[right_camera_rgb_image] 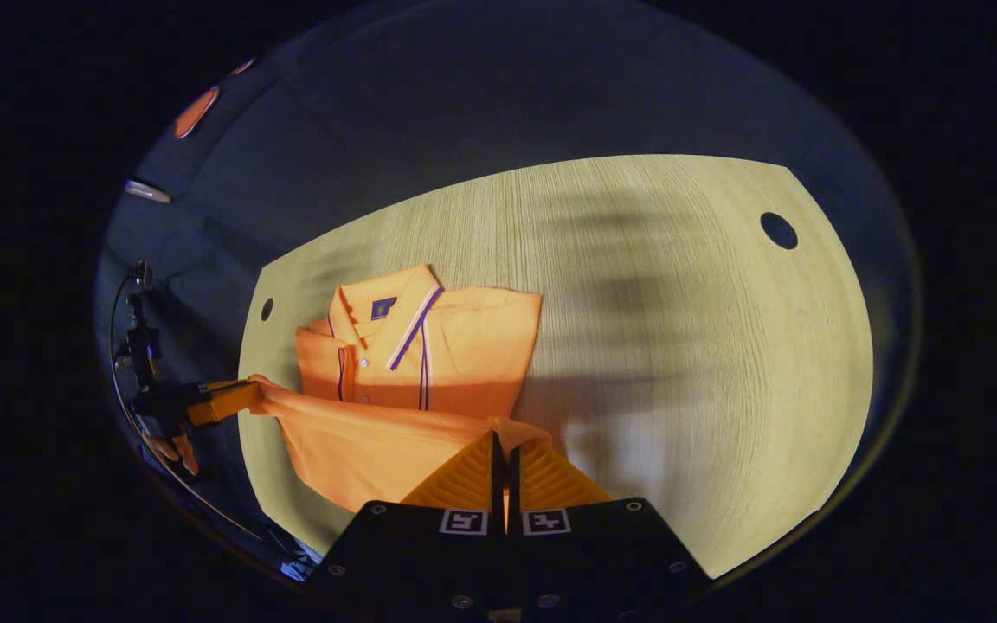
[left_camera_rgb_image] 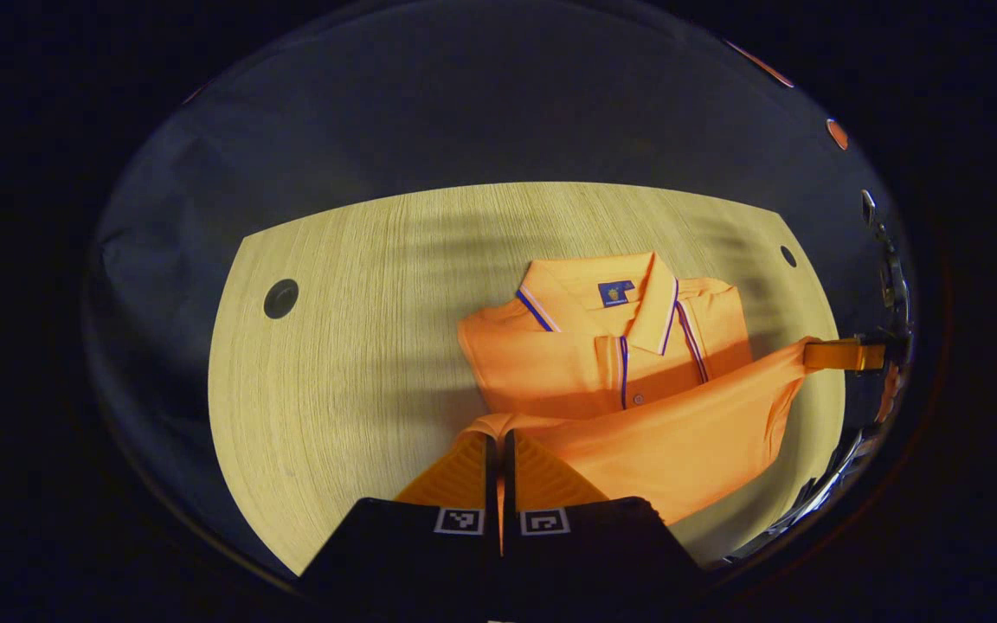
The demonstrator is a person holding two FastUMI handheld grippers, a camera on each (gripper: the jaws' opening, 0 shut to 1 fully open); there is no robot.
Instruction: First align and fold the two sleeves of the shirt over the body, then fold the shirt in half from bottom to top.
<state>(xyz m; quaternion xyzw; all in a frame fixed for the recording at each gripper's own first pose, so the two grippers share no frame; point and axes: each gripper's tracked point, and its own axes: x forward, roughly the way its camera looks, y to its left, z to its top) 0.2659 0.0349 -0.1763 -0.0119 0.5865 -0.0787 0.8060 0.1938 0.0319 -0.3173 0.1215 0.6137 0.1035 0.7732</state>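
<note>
Nearest the lens in the left gripper view, the left tool (left_camera_rgb_image: 499, 450) has its two fingers pressed together on a corner of the hem of the orange short-sleeved polo shirt (left_camera_rgb_image: 611, 381), with a thin edge of cloth showing between them. In the right gripper view the right tool (right_camera_rgb_image: 503, 454) is likewise clamped on the other hem corner, a small fold of fabric poking up past its tips.

The pale wood-grain tabletop (left_camera_rgb_image: 360, 346) carries the shirt. It has rounded corners and dark round holes near them (left_camera_rgb_image: 280, 298). Dark cloth hangs behind it.

The shirt lies toward the middle of the tabletop, collar at the far side, sleeves already folded in over the body so the upper part forms a neat rectangle. Its lower half is lifted off the surface and stretched taut between the two tools, hanging over the chest and casting a shadow across the placket.

The collar (left_camera_rgb_image: 602, 290) is edged with thin blue and white stripes, and the button placket carries a blue line and small buttons. Inside the neck sits a small blue label (left_camera_rgb_image: 615, 292) with a yellowish emblem; any writing on it is too small to read.
</note>
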